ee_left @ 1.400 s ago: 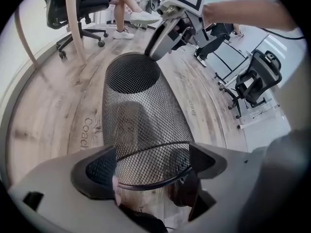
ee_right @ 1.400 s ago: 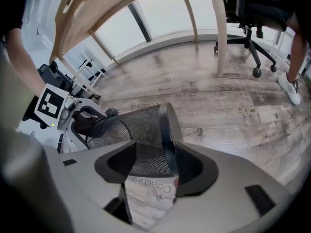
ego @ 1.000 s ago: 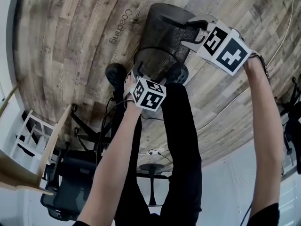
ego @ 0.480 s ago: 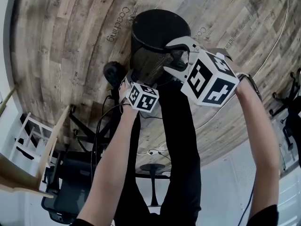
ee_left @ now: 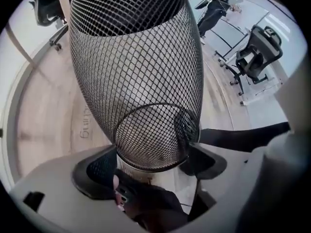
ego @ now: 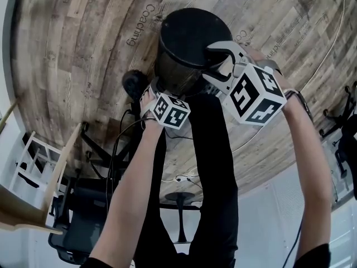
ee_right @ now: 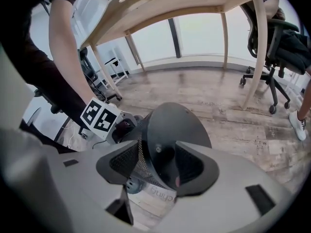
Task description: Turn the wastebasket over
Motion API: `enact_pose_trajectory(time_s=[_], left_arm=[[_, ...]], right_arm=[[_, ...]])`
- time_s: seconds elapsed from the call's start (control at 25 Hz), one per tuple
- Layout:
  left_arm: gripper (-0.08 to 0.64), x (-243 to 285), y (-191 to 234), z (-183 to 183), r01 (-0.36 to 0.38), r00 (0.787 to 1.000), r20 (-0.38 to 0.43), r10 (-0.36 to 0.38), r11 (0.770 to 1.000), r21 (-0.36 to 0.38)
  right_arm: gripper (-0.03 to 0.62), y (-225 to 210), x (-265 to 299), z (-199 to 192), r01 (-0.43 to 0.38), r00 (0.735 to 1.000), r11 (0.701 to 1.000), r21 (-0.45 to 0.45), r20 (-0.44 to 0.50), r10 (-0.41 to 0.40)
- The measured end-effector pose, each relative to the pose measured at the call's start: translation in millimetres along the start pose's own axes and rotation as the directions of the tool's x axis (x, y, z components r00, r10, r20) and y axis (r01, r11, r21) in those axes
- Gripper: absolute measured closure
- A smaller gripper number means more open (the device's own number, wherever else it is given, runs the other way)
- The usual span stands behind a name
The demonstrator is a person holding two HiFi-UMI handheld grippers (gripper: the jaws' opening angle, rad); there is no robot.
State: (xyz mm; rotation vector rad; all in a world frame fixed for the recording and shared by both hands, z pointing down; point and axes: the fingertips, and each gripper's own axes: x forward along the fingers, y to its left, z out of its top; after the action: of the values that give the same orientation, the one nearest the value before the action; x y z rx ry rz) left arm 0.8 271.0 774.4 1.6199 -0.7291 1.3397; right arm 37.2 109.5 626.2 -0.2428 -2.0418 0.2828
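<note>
Overhead, the black mesh wastebasket point(ego: 187, 38) hung tilted, base up, over the plank floor point(ego: 83, 49). The left gripper point(ego: 158, 88) clamped its wall, and the right gripper point(ego: 216, 64), jaws just easing wider, pinched its base edge.

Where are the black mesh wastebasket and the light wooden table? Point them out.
black mesh wastebasket point(ego: 188, 35): head view, on its solid base.
light wooden table point(ee_right: 170, 1): right gripper view, on the tabletop.
</note>
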Motion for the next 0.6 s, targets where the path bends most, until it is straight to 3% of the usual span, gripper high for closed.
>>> enact_pose_trajectory(time_s=[0.36, 0.6], left_arm=[[0.098, 10, 34, 45, -0.025, 0.999, 0.047, 0.024, 0.999, 0.029], [0.097, 11, 49, 59, -0.019, 0.999, 0.035, 0.017, 0.997, 0.079]], right_arm=[[0.359, -33, -11, 18, 0.09, 0.994, 0.995, -0.041, 0.062, -0.088], [0.359, -44, -11, 24, 0.137, 0.989, 0.989, -0.06, 0.064, -0.133]])
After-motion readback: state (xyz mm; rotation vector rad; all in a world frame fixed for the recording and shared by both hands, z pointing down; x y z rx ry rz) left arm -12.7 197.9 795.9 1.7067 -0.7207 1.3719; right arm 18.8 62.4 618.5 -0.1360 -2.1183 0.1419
